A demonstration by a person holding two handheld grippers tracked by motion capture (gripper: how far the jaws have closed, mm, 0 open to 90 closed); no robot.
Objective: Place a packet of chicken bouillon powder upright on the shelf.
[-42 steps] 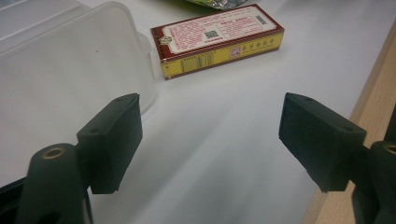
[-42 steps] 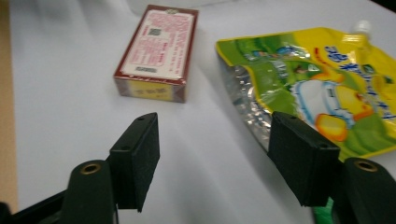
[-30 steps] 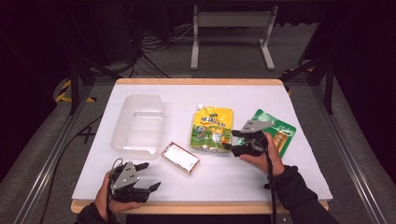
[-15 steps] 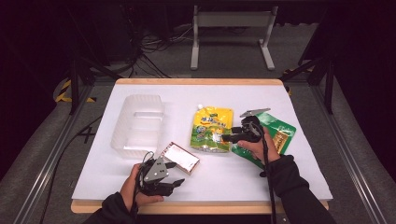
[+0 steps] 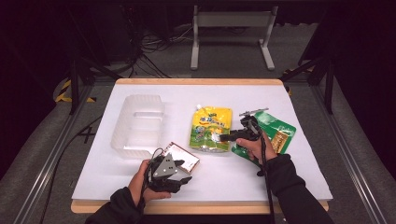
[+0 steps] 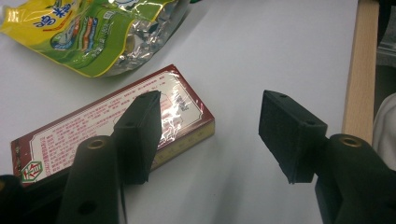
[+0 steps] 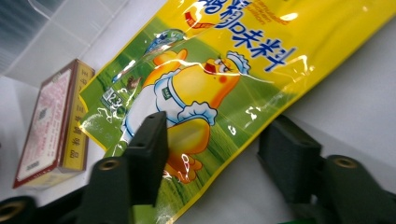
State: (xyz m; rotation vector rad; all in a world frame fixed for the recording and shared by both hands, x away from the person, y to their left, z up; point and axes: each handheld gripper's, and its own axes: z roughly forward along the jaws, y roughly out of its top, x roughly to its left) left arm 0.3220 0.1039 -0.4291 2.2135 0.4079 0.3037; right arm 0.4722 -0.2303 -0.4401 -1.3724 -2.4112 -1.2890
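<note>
Having slid up to the red box, left gripper jaws wide with one over its corner, right gripper moved in, jaws wide astride the yellow pouch edge.

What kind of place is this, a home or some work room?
Probably a lab or recording studio, not a home. A white-topped table stands on grey carpet in a dark room, loose cables lie behind it, and metal rails run along its sides.
</note>
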